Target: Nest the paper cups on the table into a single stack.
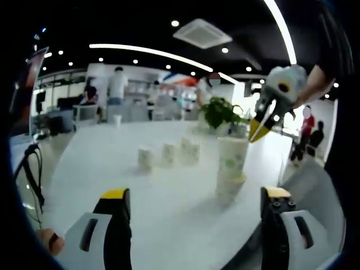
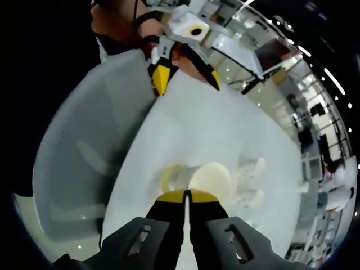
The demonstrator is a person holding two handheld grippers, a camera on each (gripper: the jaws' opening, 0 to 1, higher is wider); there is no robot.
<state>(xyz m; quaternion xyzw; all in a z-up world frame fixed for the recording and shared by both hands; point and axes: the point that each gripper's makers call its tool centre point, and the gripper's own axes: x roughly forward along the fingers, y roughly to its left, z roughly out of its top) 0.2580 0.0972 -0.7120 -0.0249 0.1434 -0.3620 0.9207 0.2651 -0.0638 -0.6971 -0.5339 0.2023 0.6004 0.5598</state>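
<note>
While the right gripper [image 2: 186, 195] has its two yellow-tipped black jaws pressed together with nothing between them, it hangs right over the tall stack of white paper cups with green print [image 2: 209, 181], looking down into the cream-coloured open mouth of the top cup. In the left gripper view that same stack [image 1: 230, 167] stands on the glossy white round table [image 1: 169, 208], with the right gripper [image 1: 263, 125] up above it and a bit to the right, not touching the cups as far as I can see.

The left gripper [image 1: 194, 197] is wide open, jaws far apart and empty, sitting low over the near edge of the table, on the near side of the stack. From the right gripper view it [image 2: 185, 73] shows up across the table from the stack, held in a person's hand [image 2: 188, 56].

Behind and to the left of the stack there's a row of three loose white paper cups with green print [image 1: 169, 154], close together and standing upright. Past the stack, a leafy green potted plant [image 1: 220, 111] sits further back on the table. Beyond that it's an open office with people standing around.
</note>
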